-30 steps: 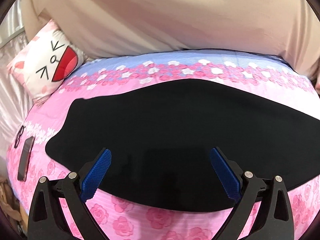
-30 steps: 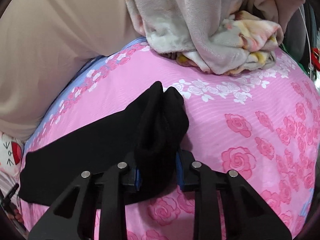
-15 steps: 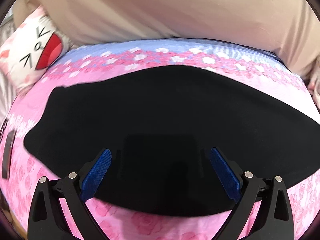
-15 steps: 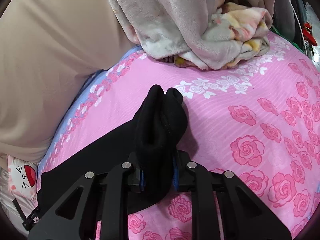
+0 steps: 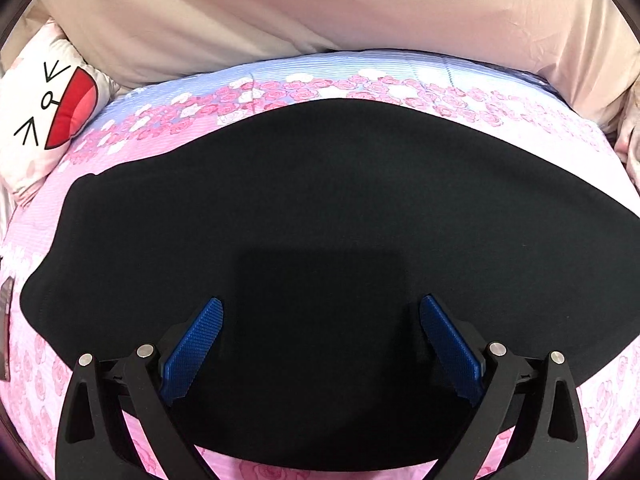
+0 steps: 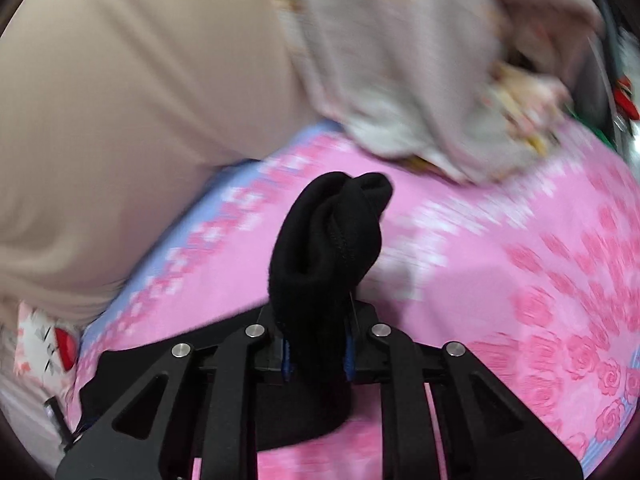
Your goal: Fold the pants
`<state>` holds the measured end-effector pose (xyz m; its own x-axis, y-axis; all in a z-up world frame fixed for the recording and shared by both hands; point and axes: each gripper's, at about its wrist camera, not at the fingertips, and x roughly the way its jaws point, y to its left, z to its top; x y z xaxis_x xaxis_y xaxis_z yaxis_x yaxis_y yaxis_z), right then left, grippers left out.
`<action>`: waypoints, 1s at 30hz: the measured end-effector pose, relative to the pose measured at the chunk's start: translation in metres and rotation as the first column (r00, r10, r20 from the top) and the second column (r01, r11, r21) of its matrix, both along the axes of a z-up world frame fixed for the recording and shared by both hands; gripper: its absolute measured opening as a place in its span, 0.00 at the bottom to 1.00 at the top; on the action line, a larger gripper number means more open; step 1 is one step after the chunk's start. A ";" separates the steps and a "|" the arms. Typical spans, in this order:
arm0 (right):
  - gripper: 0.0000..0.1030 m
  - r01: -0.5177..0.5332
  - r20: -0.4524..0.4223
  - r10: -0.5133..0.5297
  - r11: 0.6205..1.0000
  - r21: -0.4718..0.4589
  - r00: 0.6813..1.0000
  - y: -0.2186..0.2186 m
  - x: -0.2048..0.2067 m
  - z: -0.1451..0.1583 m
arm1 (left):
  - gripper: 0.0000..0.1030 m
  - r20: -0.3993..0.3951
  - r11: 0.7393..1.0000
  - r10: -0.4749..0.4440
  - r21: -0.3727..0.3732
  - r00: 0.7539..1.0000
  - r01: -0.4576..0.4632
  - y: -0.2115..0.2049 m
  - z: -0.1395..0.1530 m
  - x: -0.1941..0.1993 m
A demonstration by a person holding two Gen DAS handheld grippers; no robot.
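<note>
- Two grippers work one pair of black pants (image 5: 320, 208), which lie spread flat on the pink rose bedspread (image 5: 280, 468), long axis running left to right across the left wrist view.
- Right gripper (image 6: 316, 354): its jaws are closing on a bunched end of the pants (image 6: 328, 240); the cloth stands up between the blue pads and is pinched there.
- Left gripper (image 5: 320, 344): jaws spread wide, nothing between them, hovering over the near edge of the garment, with fabric directly below and ahead.
- Judging by this, the fold turns on carrying the held end along the long axis toward the left gripper's side, so the right hand leads.
- Nearby: a cat-face pillow (image 5: 44, 120) at the far left, a beige cushion (image 5: 320, 12) behind, and a heaped blanket (image 6: 420, 80) beyond the held end; none lies on the pants.
</note>
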<state>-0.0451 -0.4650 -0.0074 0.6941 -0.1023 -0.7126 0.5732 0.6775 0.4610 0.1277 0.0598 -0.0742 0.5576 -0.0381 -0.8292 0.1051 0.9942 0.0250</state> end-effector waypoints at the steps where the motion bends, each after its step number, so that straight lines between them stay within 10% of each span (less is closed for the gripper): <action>1: 0.16 -0.045 0.020 0.045 0.999 -0.023 0.999 0.014 0.011 0.016 | 0.95 0.000 1.000 -0.003 -0.005 1.000 0.003 -0.001 0.000 0.000; 12: 0.16 -0.473 0.048 0.487 0.863 -0.177 0.872 0.189 0.121 0.087 | 0.95 0.052 0.997 -0.028 -0.071 0.998 0.032 0.011 0.021 -0.007; 22: 0.16 -0.712 -0.118 0.703 0.683 -0.163 0.701 0.336 0.166 0.017 | 0.95 0.060 0.995 0.001 -0.096 0.998 0.005 0.045 0.026 -0.011; 30: 0.16 -0.773 -0.231 0.740 0.622 -0.123 0.632 0.393 0.165 -0.050 | 0.95 0.017 0.995 -0.019 -0.103 1.000 0.020 0.049 0.011 -0.006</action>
<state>0.1201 -0.0720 -0.0570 0.4808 0.2671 -0.8352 -0.1372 0.9637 0.2292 0.1219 0.1083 -0.0636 0.5692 -0.1336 -0.8113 0.1250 0.9893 -0.0753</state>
